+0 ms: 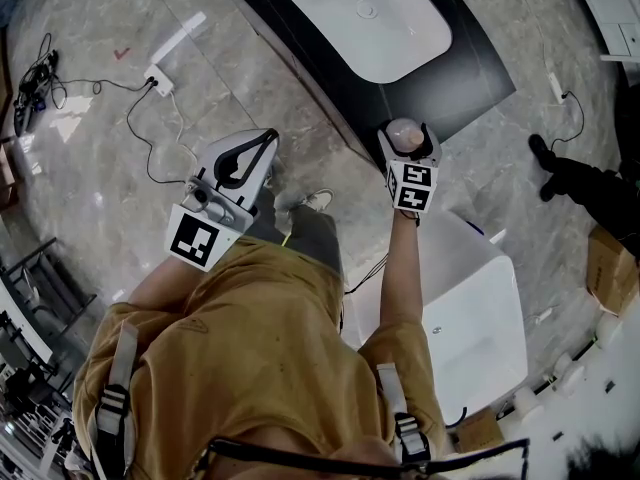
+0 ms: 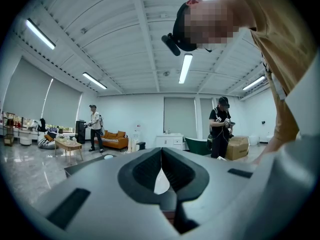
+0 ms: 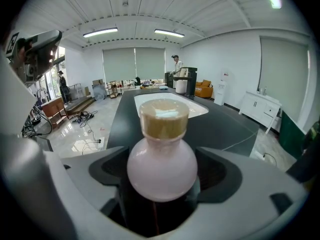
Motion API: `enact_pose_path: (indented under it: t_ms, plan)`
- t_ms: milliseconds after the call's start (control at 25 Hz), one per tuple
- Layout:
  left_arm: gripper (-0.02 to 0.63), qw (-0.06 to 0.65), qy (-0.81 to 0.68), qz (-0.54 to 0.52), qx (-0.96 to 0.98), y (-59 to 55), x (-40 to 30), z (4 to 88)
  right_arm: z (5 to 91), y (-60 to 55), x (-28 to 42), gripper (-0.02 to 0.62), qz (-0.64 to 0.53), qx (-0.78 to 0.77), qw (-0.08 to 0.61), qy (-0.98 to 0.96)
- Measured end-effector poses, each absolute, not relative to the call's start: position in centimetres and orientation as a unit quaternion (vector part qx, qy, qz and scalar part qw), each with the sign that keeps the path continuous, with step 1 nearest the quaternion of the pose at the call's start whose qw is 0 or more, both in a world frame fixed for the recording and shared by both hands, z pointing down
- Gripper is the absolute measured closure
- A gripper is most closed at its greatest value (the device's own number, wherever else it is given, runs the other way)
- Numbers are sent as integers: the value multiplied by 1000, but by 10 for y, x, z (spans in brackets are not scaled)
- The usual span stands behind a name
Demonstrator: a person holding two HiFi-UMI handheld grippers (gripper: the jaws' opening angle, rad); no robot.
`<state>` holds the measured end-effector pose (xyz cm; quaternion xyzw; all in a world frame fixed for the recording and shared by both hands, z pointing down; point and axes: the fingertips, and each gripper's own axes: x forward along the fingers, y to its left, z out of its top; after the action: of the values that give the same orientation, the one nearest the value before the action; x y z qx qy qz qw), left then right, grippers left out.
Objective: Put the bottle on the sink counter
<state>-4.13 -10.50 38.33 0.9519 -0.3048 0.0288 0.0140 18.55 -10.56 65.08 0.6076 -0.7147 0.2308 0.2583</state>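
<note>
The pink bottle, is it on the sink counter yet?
Not yet. Done: the bottle is picked up, clamped in the right gripper. In hand: it is held at the near edge of the sink counter. To do: set it down and let go. The left gripper is shut, empty.

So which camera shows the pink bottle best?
The right gripper view: the round pink bottle with a tan cap fills the centre, clamped between the fingers. The head view shows only its small top; the left gripper view misses it.
</note>
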Motion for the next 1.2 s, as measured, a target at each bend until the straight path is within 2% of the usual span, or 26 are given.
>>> enact_pose_path:
  t_ms: [1200]
  plan:
    - [600,16,-277,22,960,-100,-42,376,643,-69,194,201,236,638,260,-686]
